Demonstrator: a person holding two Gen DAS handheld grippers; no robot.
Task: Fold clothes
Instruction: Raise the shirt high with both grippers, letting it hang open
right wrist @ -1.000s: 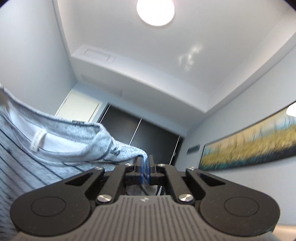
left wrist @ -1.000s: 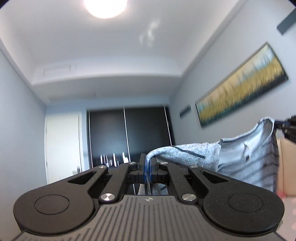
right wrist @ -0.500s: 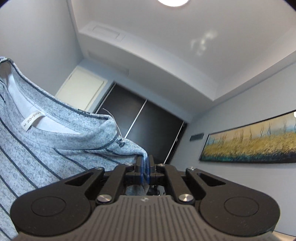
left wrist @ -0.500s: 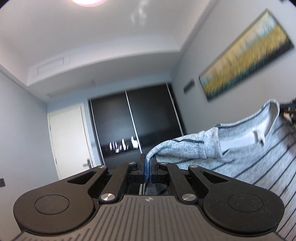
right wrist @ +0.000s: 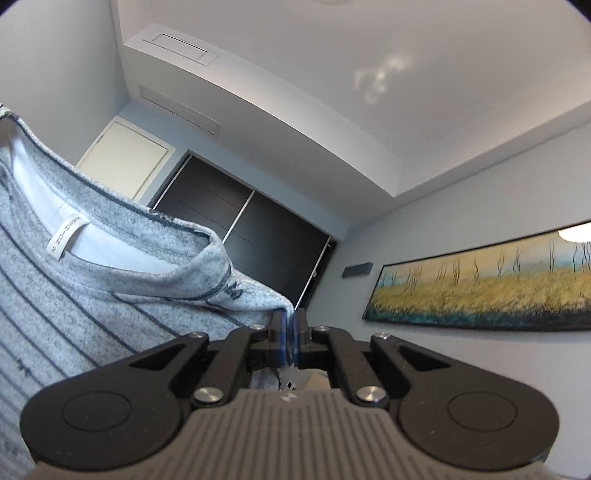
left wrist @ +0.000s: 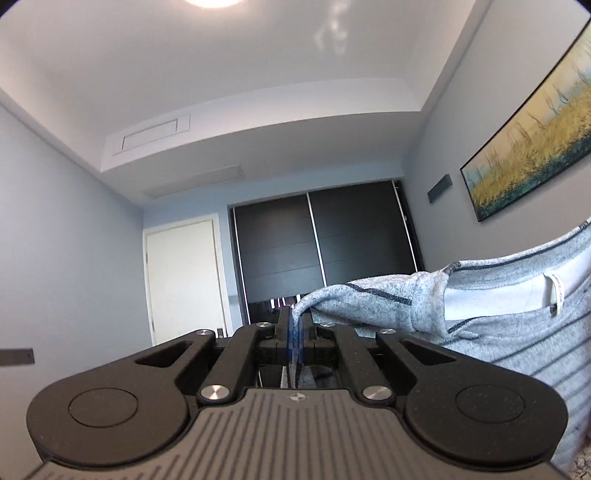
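A grey heathered shirt with thin dark stripes [left wrist: 491, 325] hangs in the air between both grippers, neck opening and white label facing the cameras. My left gripper [left wrist: 294, 323] is shut on one shoulder edge of the shirt, which stretches off to the right of that view. In the right wrist view the same shirt [right wrist: 92, 295] spreads to the left, and my right gripper [right wrist: 290, 325] is shut on its other shoulder edge. Both grippers point slightly upward toward the far wall. The lower part of the shirt is hidden below the gripper bodies.
Ahead stand a dark sliding wardrobe [left wrist: 325, 251] and a white door [left wrist: 184, 277]. A long framed painting [right wrist: 480, 291] hangs on the right wall. A round ceiling lamp [left wrist: 210, 3] glows overhead.
Both grippers have risen and travelled across the room with the shirt held taut; the ceiling lamp slid out of the top of both views and more of the striped body shows.
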